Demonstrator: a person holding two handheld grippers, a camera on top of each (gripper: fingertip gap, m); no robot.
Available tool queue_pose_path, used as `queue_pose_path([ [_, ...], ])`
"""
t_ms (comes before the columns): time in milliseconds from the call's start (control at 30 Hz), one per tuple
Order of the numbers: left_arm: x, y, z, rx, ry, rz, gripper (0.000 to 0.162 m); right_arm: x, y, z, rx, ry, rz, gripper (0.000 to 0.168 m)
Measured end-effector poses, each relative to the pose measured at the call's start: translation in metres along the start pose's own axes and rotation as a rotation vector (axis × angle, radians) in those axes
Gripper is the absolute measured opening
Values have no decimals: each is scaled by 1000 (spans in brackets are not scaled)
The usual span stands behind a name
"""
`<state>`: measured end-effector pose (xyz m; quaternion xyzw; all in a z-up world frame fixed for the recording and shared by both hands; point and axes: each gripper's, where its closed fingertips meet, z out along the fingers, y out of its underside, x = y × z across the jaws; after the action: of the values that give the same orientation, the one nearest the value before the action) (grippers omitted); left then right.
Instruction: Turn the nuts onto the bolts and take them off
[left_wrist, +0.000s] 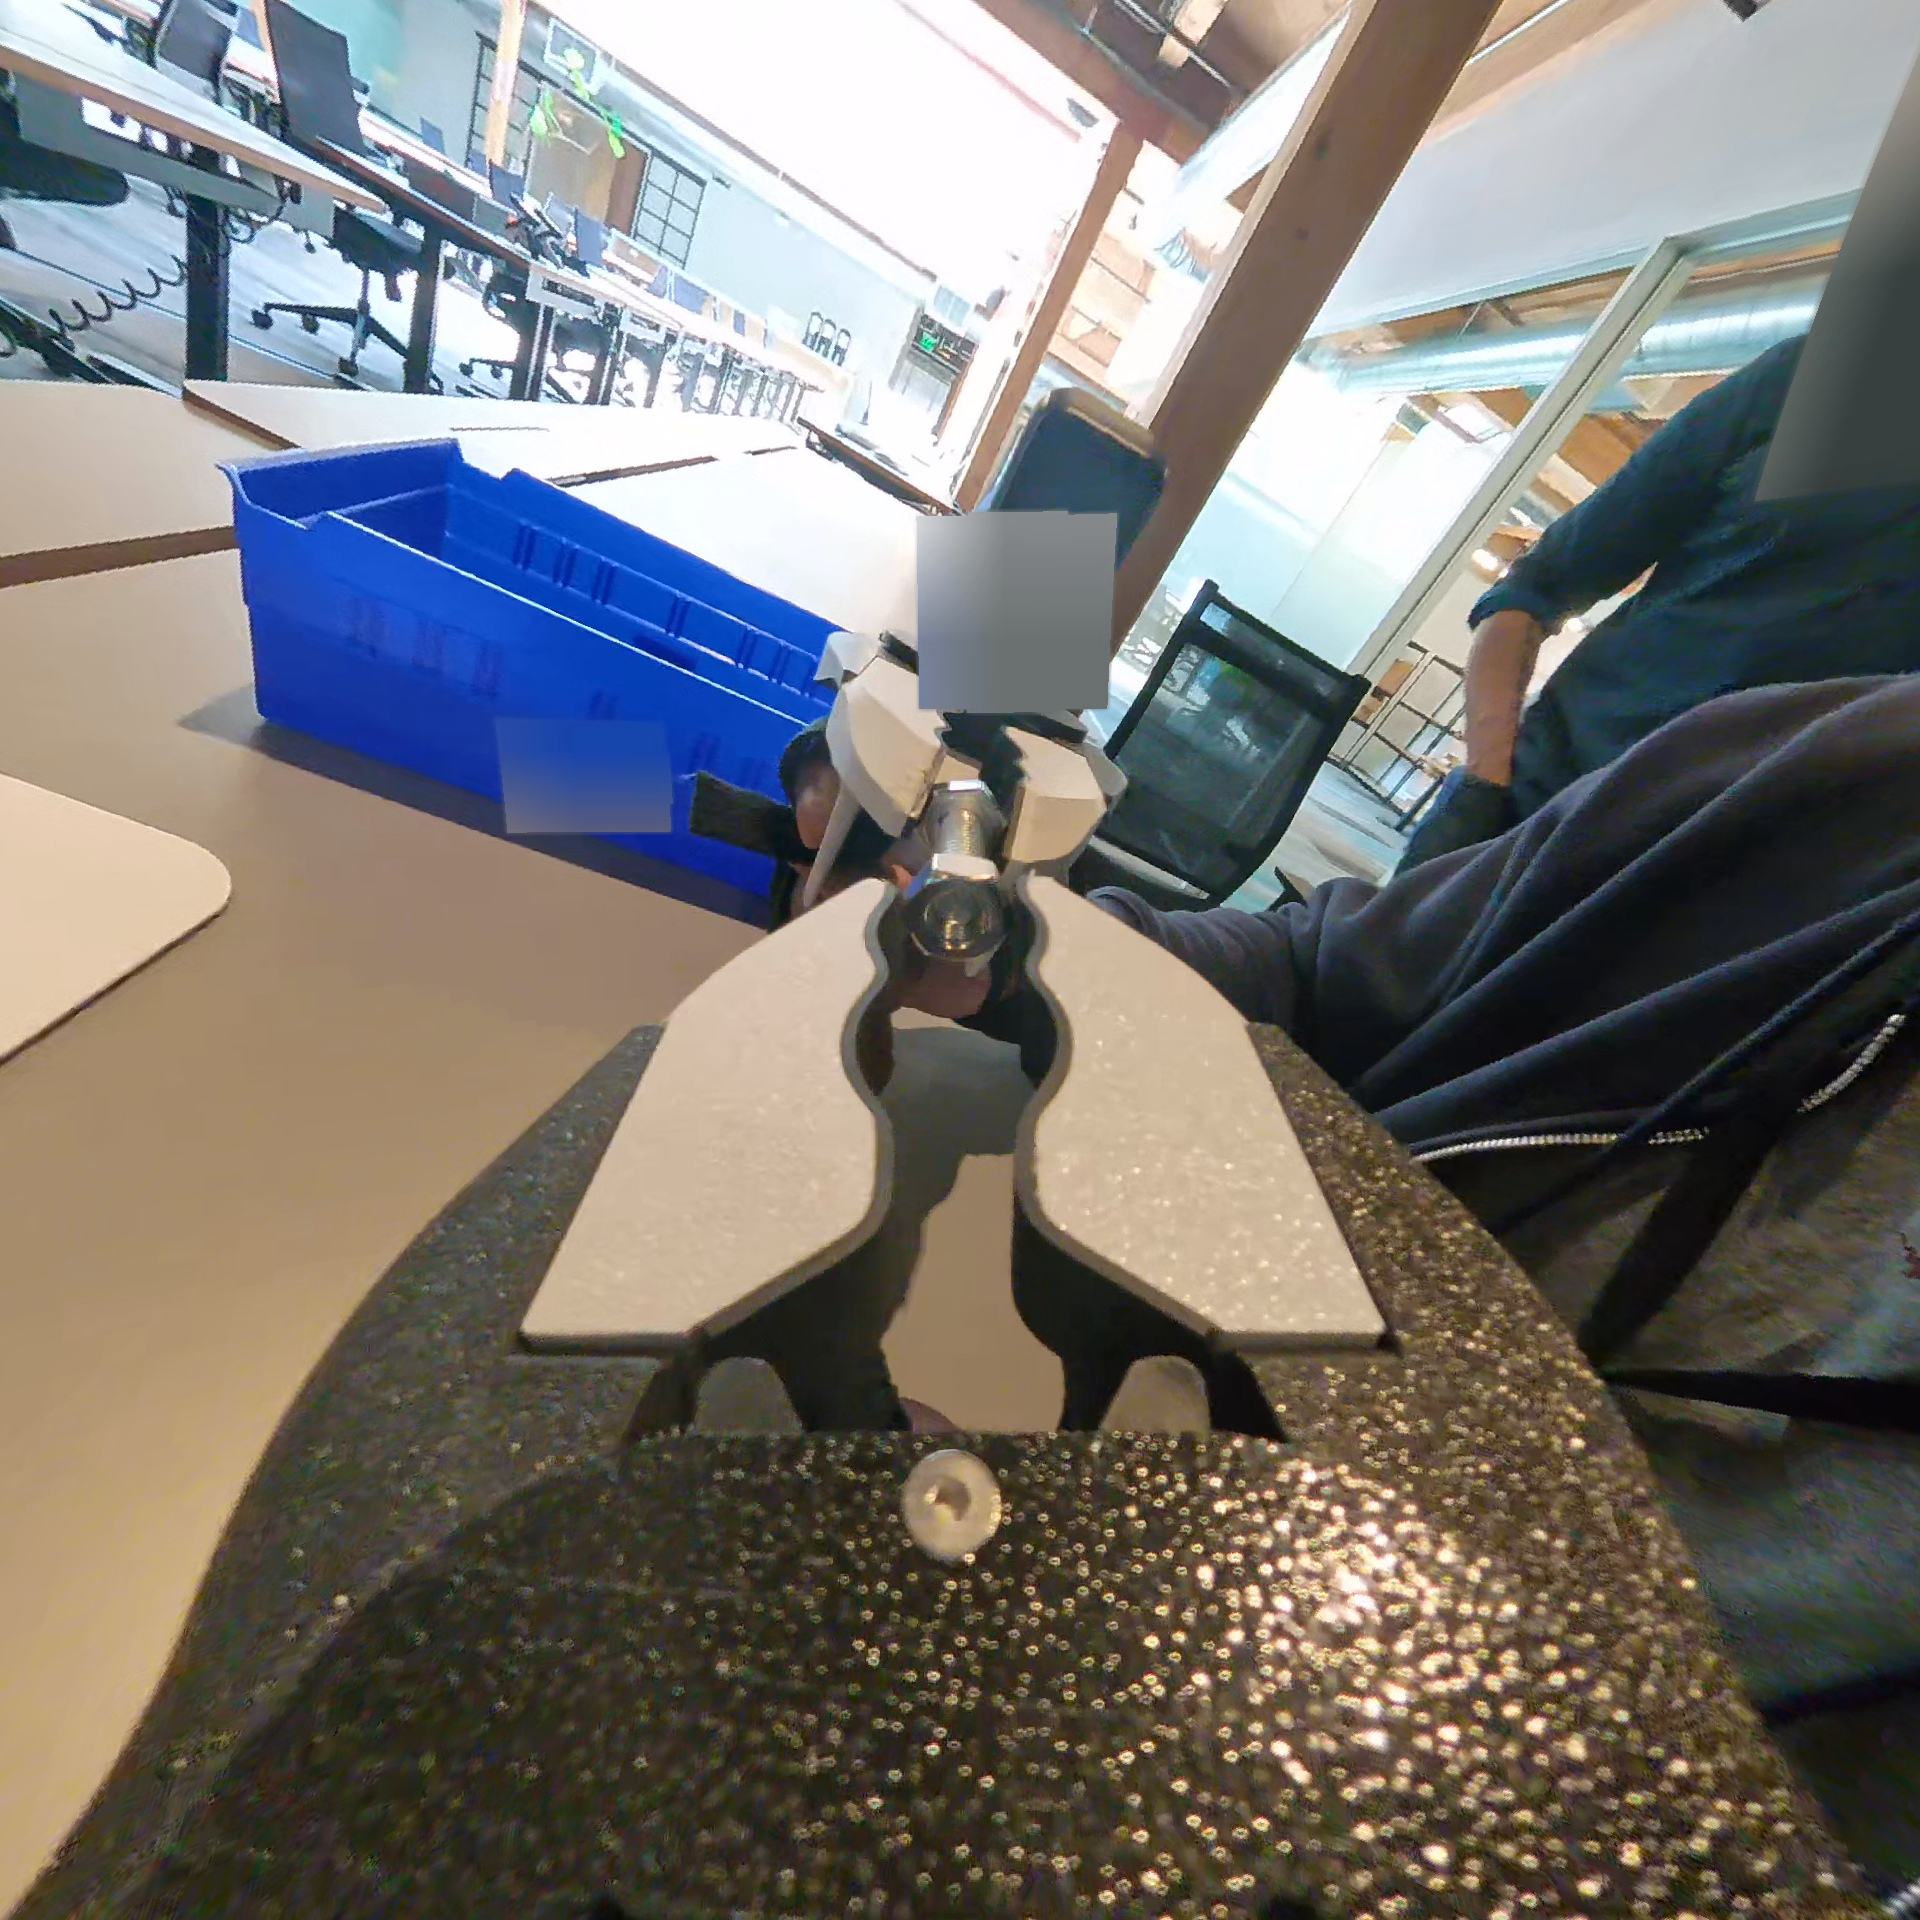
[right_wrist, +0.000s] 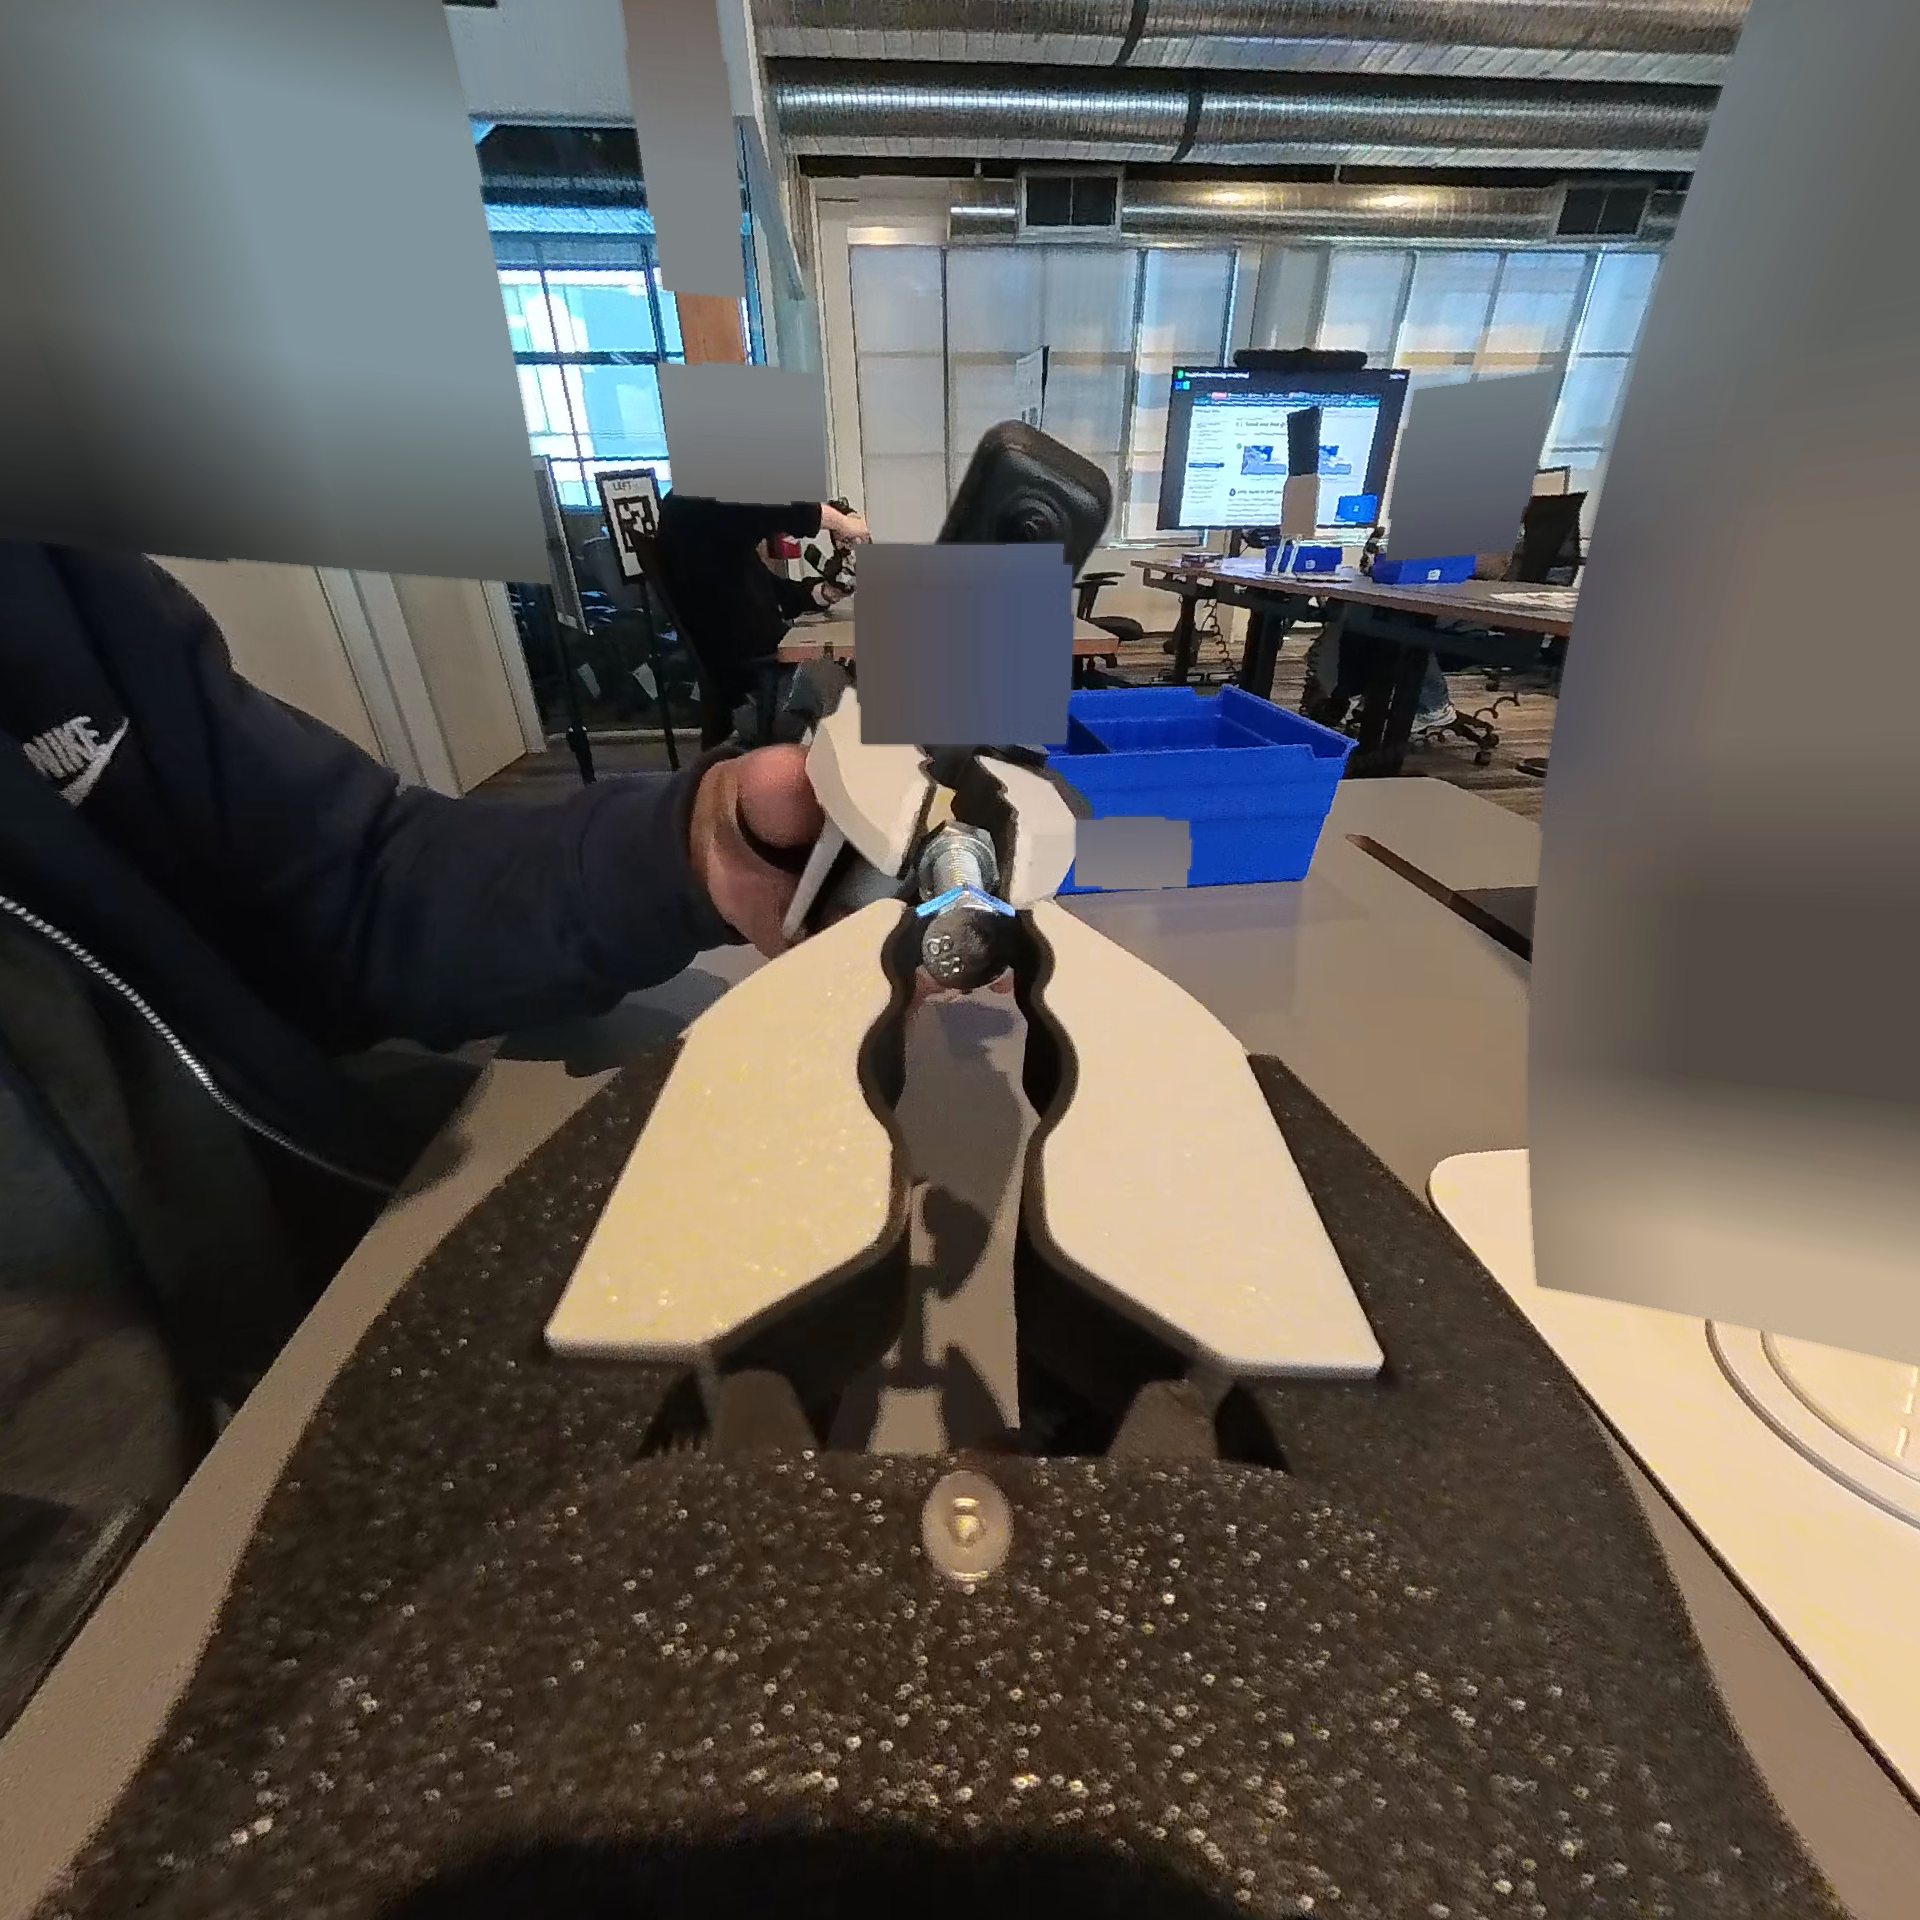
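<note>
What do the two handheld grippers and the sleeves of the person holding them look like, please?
Both the left gripper and the right gripper have a speckled black body with a silver screw, and two pale grey fingers with wavy black-edged inner profiles. The person wears dark navy sleeves and a zipped jacket.

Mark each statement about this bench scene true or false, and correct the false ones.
1. The bolt is held off the table, between both grippers. True.
2. The right gripper is open and empty. False: it is shut on the bolt's head.
3. The blue bin stands on the table. True.
4. The left gripper reaches into the blue bin. False: it is shut on the bolt's other end, apart from the bin.
</note>
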<state>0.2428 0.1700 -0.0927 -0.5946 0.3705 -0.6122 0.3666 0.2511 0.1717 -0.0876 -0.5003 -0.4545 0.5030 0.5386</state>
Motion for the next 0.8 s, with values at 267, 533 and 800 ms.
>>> queue_pose_path([
  [267, -2, 2, -2, -96, -217, 728, 19, -3, -2, 2, 48, -29, 170, 17],
  [533, 14, -4, -5, 1, -232, 888, 39, -6, 3, 4, 116, -81, 322, 17],
  [800, 11, 8, -12, 44, -154, 328, 32, -8, -1, 6, 105, -73, 279, 17],
])
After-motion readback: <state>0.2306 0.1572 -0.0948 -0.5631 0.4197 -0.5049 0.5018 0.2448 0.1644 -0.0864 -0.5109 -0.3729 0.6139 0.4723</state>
